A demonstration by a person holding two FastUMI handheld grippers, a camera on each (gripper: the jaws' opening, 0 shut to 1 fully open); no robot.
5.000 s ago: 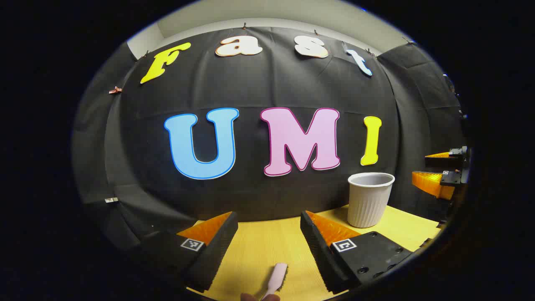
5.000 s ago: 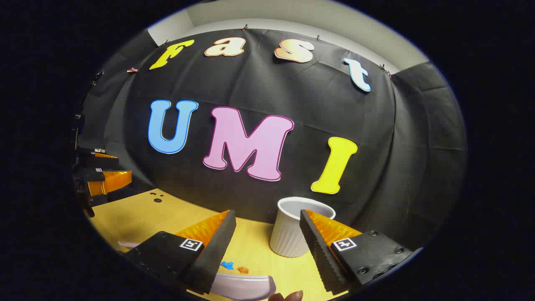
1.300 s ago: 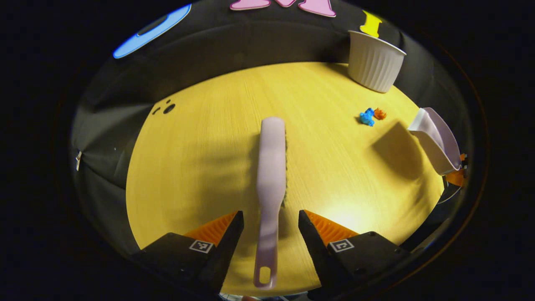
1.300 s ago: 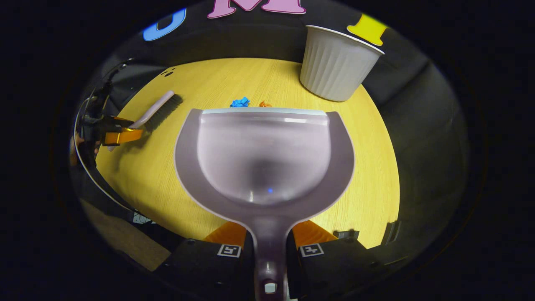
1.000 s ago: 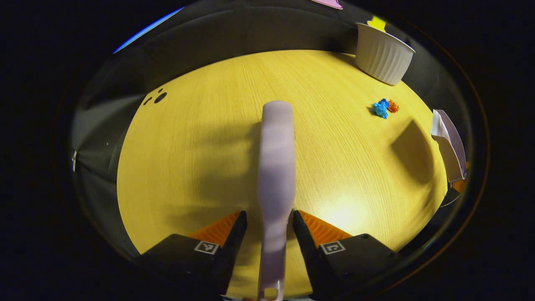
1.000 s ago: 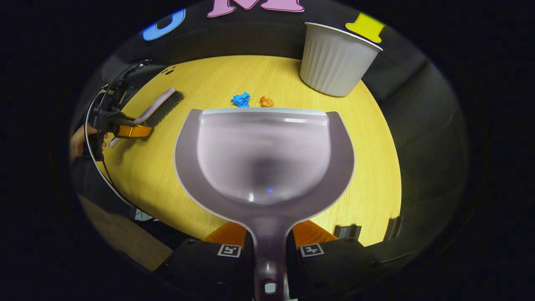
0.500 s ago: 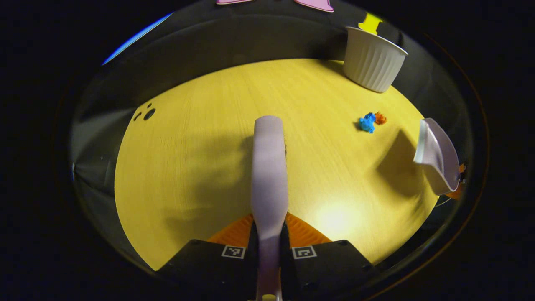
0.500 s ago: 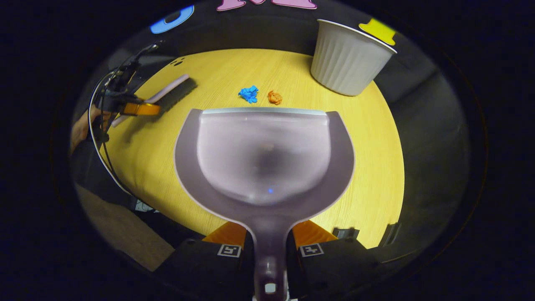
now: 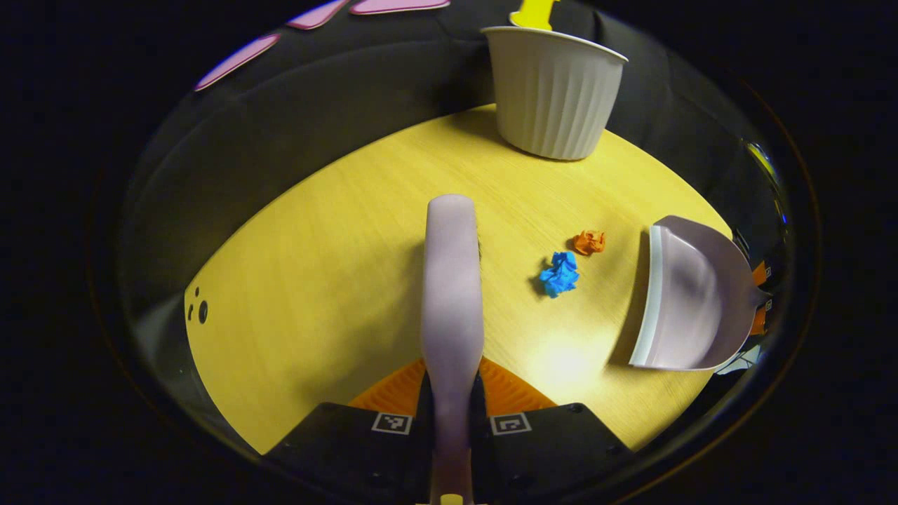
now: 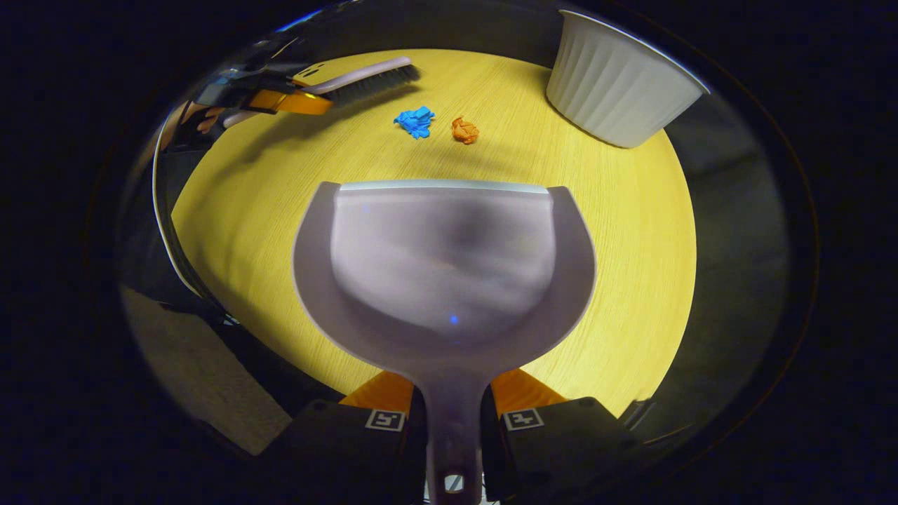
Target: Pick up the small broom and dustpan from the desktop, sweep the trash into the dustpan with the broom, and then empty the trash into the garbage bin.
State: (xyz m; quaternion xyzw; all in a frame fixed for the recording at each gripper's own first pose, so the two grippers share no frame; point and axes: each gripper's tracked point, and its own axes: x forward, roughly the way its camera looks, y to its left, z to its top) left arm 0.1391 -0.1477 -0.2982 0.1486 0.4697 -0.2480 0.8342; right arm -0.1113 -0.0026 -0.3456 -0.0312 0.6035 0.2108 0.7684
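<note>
On the yellow table (image 9: 316,280) I see everything I need. The white bin (image 9: 553,95) stands at the far edge. My right claw (image 10: 452,414) is pressed tight on the dustpan (image 10: 443,259) handle, and the pan sticks out straight in front of it, above the table. My left claw (image 9: 452,407) is clamped on the broom (image 9: 452,280) handle, with the broom pointing straight ahead. The blue scrap (image 9: 560,274) and the smaller orange scrap (image 9: 589,242) lie close together between the broom and the dustpan's open lip.
</note>
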